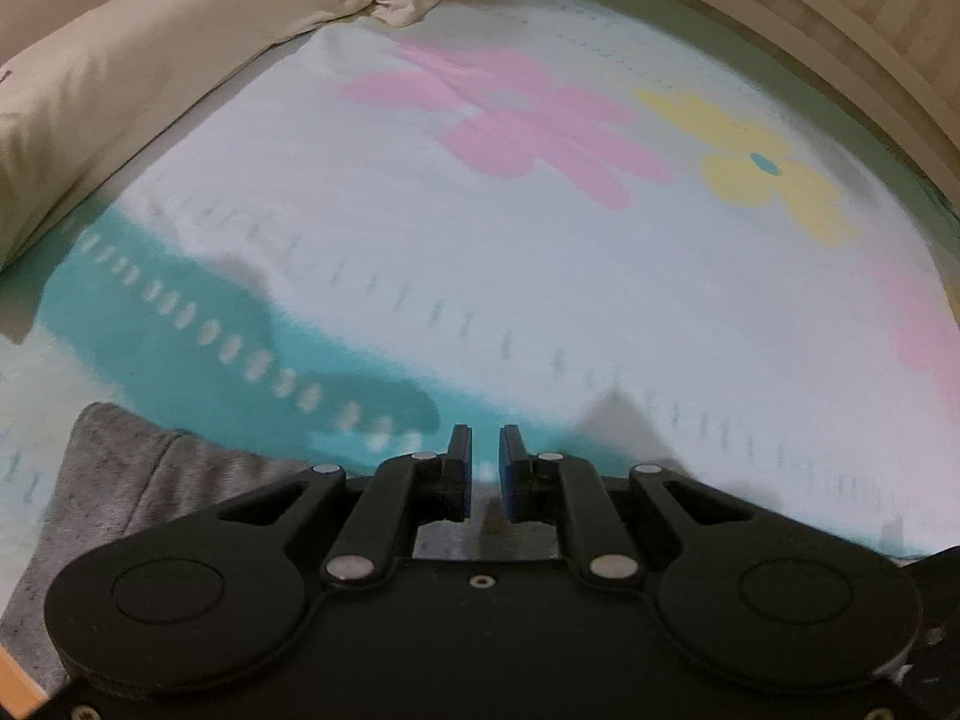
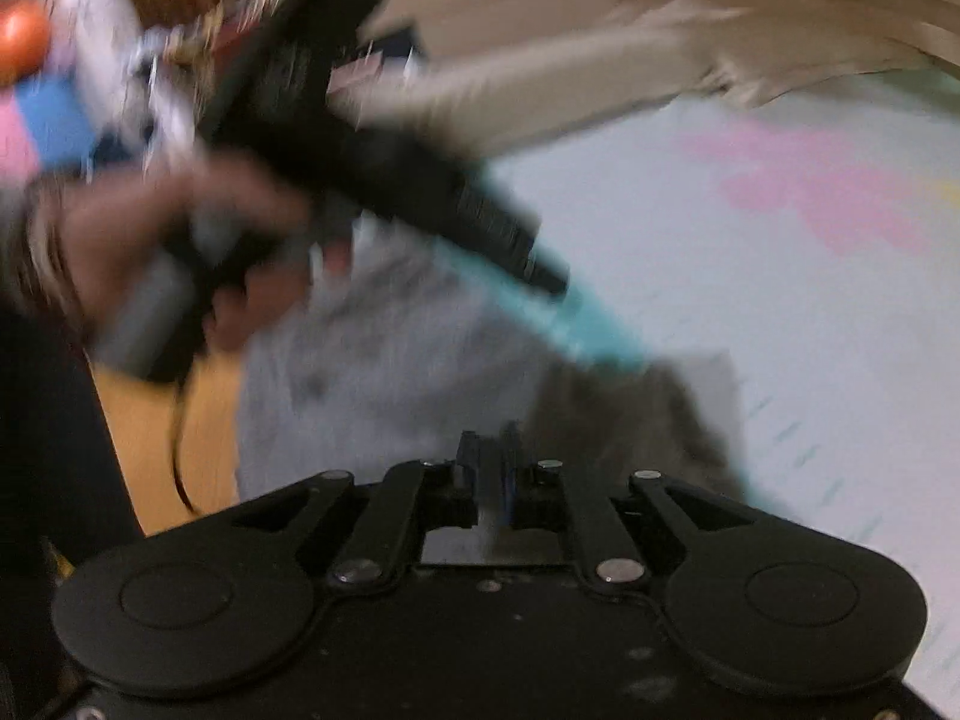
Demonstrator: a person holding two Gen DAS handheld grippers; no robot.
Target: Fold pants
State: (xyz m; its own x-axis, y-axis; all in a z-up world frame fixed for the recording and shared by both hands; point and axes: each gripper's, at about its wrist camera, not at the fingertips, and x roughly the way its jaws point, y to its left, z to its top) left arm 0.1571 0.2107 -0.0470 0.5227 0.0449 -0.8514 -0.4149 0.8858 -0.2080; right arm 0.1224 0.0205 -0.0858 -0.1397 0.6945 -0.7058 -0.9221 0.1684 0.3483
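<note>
A: Location of the grey pants [image 1: 150,480]?

B: On the bed, lying on the pale bedsheet [image 1: 540,276] printed with a pink flower [image 1: 510,120] and a yellow flower [image 1: 768,168]. In the left wrist view they lie at the lower left, running under the tool. In the right wrist view the grey cloth spreads ahead of the tool, with a darker fold at its right

A: Left tongs [image 1: 485,450]?

B: A narrow gap shows between the pads, nothing gripped; they hang above the sheet beside the teal band [image 1: 210,312]

A: Right tongs [image 2: 493,450]?

B: Nearly pressed together. The view is blurred; a thin strip of something sits between the pads, and I cannot tell whether it is cloth

A: Anything else?

B: A beige pillow [image 1: 120,90] lies along the upper left of the bed. In the right wrist view a hand [image 2: 180,252] grips the other tool's handle, above the pants
</note>
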